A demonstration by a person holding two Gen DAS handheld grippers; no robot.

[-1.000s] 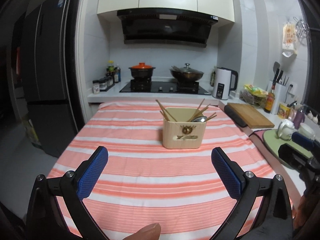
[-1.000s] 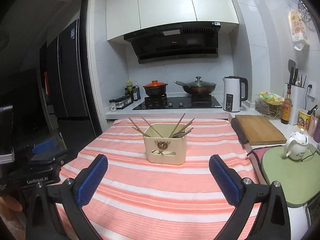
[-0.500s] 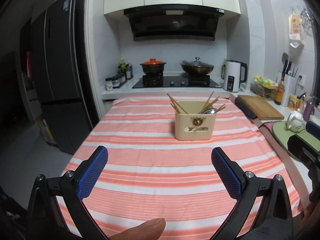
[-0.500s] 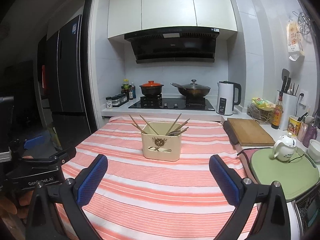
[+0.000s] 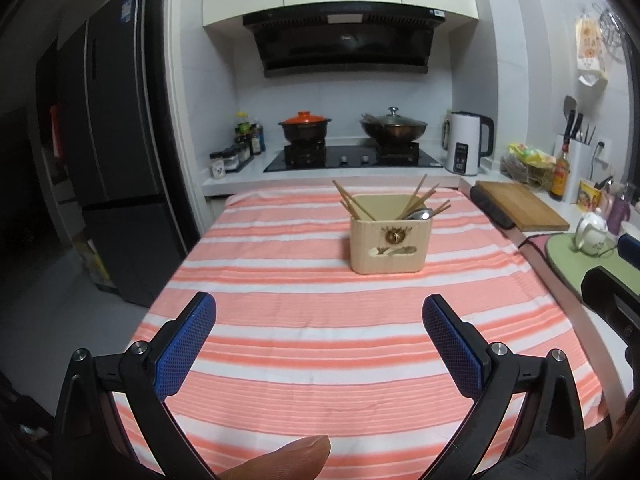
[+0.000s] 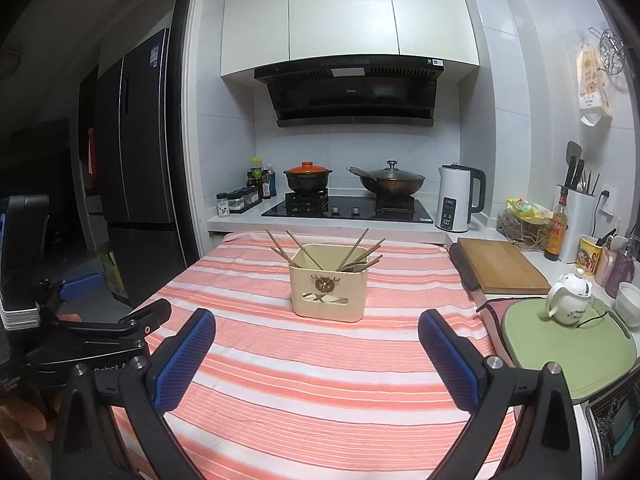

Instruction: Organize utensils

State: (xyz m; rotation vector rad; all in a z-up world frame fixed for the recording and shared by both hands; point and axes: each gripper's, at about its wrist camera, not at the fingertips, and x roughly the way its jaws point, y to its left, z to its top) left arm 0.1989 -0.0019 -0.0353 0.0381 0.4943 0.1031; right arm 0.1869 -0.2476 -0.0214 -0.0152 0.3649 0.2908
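Chopsticks splay loosely from the cream holder toward the table's far edge; I hold the left gripper and right gripper spread wide and empty, where a clumsy reach could topple the light holder.

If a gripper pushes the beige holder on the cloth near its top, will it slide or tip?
The holder looks like thin plastic, so probably light. It is wider than tall, so a low push should slide it; the striped cloth may drag and bunch. The chopsticks lean loosely and would likely rattle or shift.
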